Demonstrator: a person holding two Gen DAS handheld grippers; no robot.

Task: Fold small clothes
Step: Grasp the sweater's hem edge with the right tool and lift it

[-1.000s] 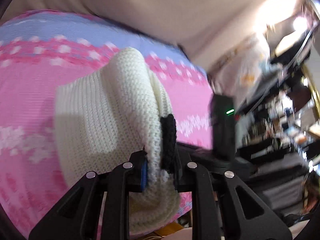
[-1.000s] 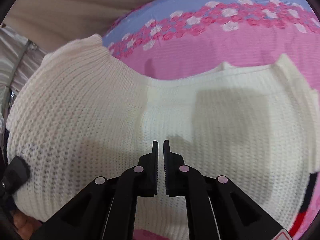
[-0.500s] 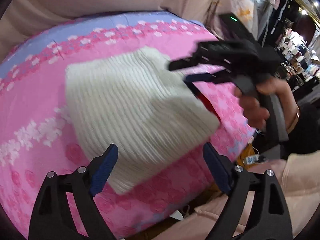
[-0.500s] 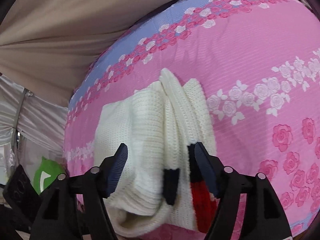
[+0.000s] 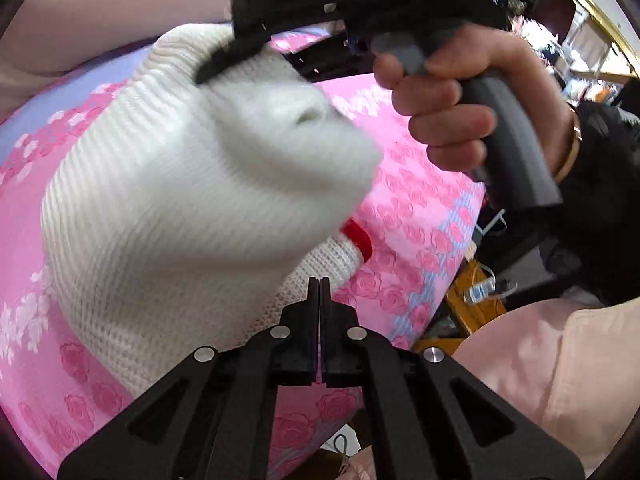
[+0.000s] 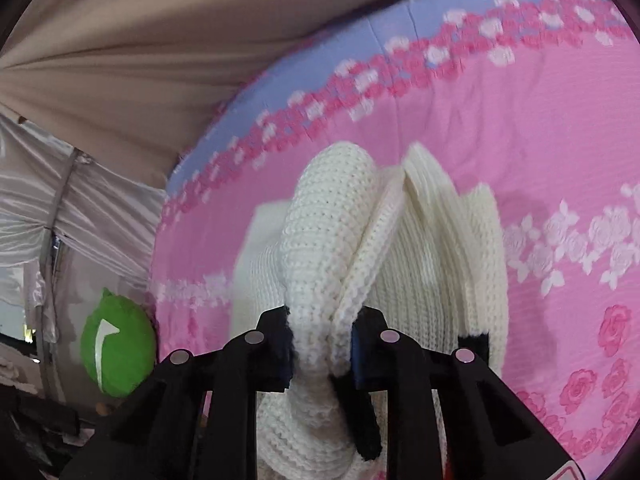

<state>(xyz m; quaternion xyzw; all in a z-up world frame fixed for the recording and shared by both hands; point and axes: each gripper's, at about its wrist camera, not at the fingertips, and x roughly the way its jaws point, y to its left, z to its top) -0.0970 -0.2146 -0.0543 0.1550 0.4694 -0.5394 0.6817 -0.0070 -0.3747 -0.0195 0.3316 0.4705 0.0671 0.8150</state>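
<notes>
A cream knitted sweater (image 5: pixel 160 208) with red and black trim lies folded on a pink rose-patterned bedspread (image 5: pixel 416 216). My left gripper (image 5: pixel 319 284) is shut and empty at the sweater's near edge, by its red cuff (image 5: pixel 357 237). My right gripper (image 6: pixel 320 340) is shut on a thick bunched fold of the sweater (image 6: pixel 332 240) and lifts it off the bed. In the left wrist view the right gripper (image 5: pixel 224 60) comes in from above, held by a hand (image 5: pixel 440 120).
The bedspread (image 6: pixel 540 140) has a blue band along its far edge. A beige curtain (image 6: pixel 140 32) hangs behind the bed. A green round object (image 6: pixel 116 344) sits left of the bed. The bed's edge and floor clutter (image 5: pixel 480 292) lie to the right.
Both grippers were open half a second ago. The left one has shut empty at the sweater's near edge. The right one has closed on a fold of the sweater and raised it.
</notes>
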